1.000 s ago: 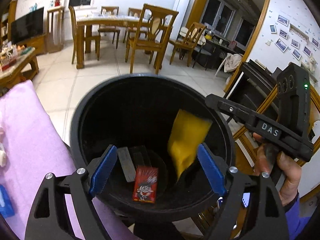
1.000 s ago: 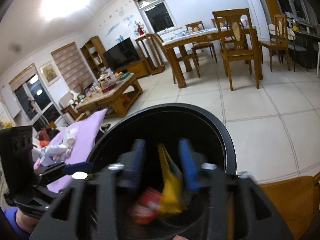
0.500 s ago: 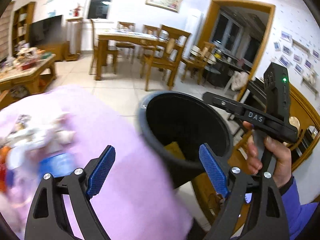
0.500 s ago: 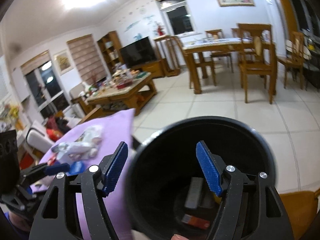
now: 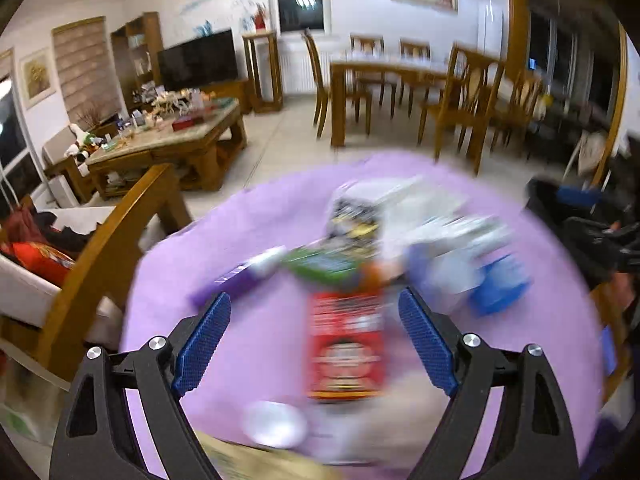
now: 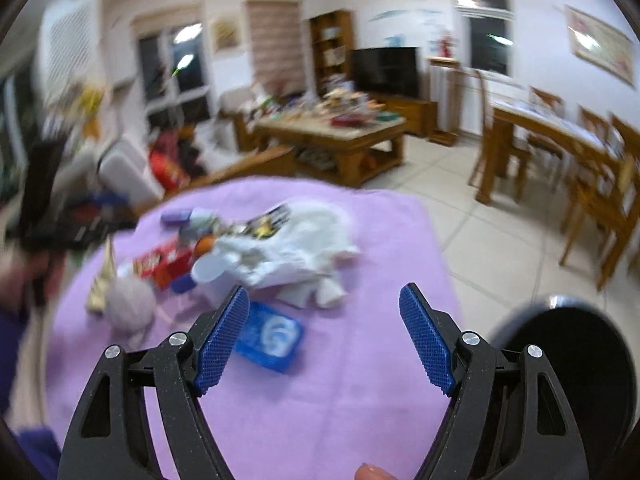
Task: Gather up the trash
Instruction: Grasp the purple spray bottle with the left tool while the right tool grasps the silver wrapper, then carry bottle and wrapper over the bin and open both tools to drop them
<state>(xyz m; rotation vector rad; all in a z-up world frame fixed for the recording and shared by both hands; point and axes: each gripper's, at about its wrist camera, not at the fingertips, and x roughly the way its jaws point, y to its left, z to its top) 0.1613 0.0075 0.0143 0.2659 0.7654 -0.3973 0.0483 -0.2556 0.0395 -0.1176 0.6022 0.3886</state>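
A pile of trash lies on a purple cloth (image 6: 360,380). My left gripper (image 5: 316,340) is open and empty above a red box (image 5: 346,348); green and purple packets (image 5: 320,268) lie beyond it, blurred. My right gripper (image 6: 324,336) is open and empty over the cloth, with a blue packet (image 6: 272,336) by its left finger and crumpled white paper (image 6: 296,252) beyond. The black bin (image 6: 576,360) stands at the lower right in the right wrist view and shows at the right edge in the left wrist view (image 5: 560,216).
A wooden chair back (image 5: 108,252) stands left of the cloth. A cluttered coffee table (image 6: 332,128), a dining table with chairs (image 5: 400,80) and a tiled floor (image 6: 500,240) lie beyond. A crumpled pale ball (image 6: 130,304) and a red box (image 6: 164,264) lie left on the cloth.
Both grippers have swung left from over the black bin to over the purple cloth and the trash pile. Both stay open and empty.
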